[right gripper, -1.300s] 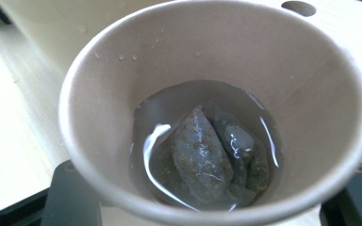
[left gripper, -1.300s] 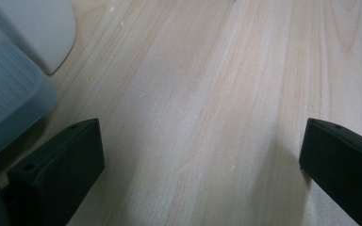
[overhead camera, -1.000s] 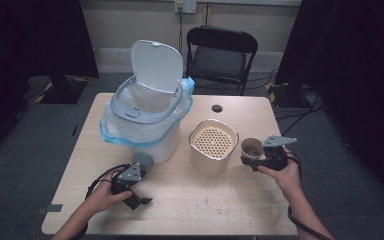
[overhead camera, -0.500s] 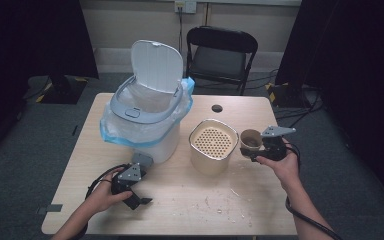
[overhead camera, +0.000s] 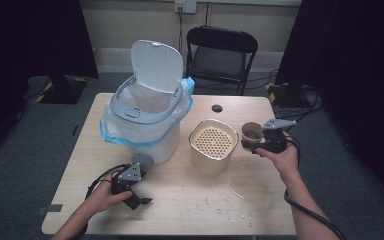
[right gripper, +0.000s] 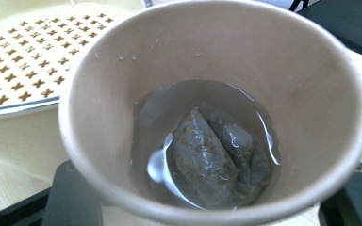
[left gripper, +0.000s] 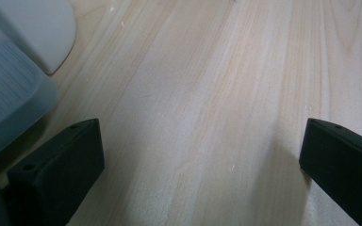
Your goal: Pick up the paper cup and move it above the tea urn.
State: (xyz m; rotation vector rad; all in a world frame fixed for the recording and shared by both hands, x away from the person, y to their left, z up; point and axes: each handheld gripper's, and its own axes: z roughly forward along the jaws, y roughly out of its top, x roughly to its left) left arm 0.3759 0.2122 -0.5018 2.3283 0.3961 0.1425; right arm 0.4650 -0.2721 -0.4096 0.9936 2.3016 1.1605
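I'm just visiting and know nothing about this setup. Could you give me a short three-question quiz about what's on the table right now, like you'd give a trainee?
1. True or false: the paper cup held by the right gripper is empty.
2. What sits directly beside the cup: A) the cream container with a perforated top, B) the white bin, C) the folding chair?
3. How do the jaws of the left gripper stand, and what lies between them?

Key
1. False: it holds liquid and two wet tea bags.
2. A.
3. Wide apart, with bare table between them.
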